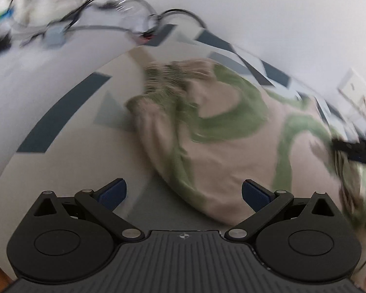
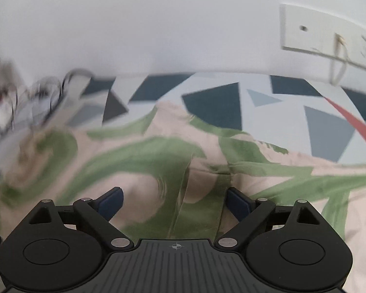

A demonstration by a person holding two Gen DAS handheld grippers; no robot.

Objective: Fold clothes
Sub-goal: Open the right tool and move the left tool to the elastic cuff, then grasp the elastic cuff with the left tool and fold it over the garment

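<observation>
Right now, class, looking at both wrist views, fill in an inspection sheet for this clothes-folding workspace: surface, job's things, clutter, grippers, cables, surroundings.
Surface: pale cloth with dark blue, grey and red geometric shapes.
Job's things: beige garment with green swirls, crumpled, unfolded.
Clutter: blurred white heap, too smeared to identify.
Grippers: left gripper open, empty; right gripper open over a green strap, pads not pressing.
Cables: dark and grey cables looped at the far edge.
Surroundings: white wall, white socket plate.
</observation>
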